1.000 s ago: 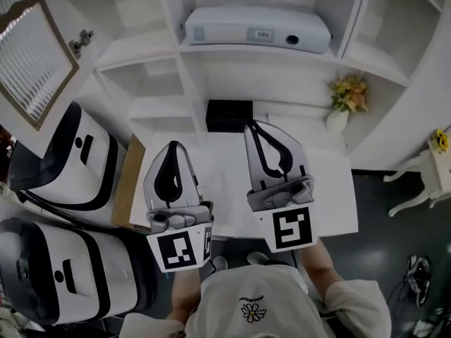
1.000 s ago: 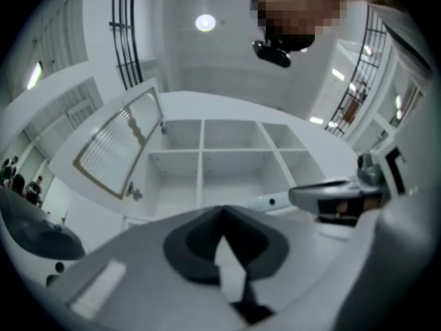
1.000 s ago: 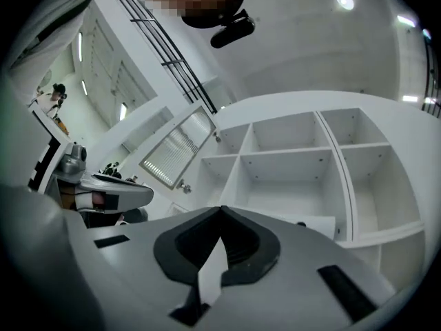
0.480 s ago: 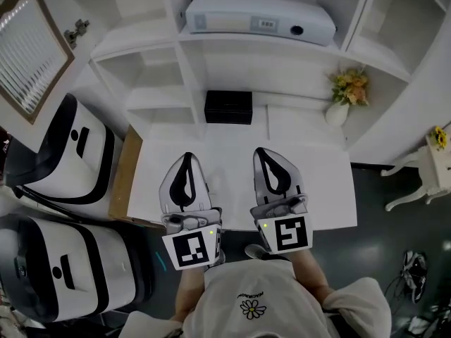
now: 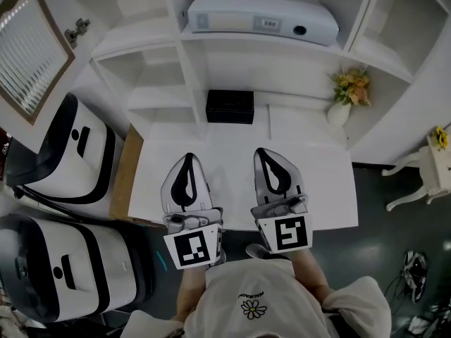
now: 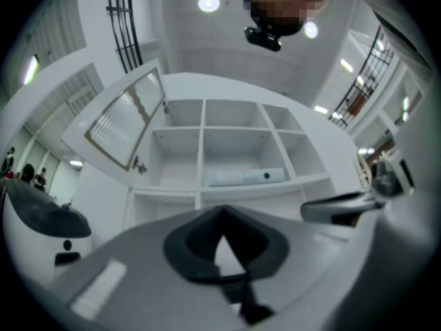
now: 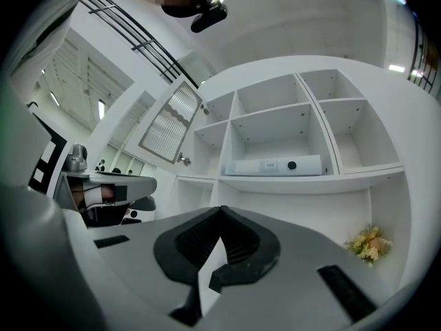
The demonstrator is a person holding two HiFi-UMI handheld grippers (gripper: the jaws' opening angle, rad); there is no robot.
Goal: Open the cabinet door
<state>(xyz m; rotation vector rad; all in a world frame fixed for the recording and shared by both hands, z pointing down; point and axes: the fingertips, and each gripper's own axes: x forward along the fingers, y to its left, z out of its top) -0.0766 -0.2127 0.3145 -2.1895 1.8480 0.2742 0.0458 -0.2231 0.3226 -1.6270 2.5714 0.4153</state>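
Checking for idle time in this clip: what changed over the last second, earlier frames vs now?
The left gripper and right gripper both dropped back toward the person and now sit low over the table. Nearly all of that move came early, with almost none since. Both stay shut and empty; nothing was taken or let go. The cabinet door stays swung open, and the black box and flowers are unmoved.

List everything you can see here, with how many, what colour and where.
shelf unit: one, white, ahead
cabinet door: one, brown frame, ribbed panel, swung open, upper left
long box: one, white, on a middle shelf
small box: one, black, below the long box
vase of flowers: one, white, yellow blooms, right of small box
tabletop: one, white, under both grippers
bulky machines: two, white and black, left
left gripper: one, white and black, shut, empty
right gripper: one, white and black, shut, empty
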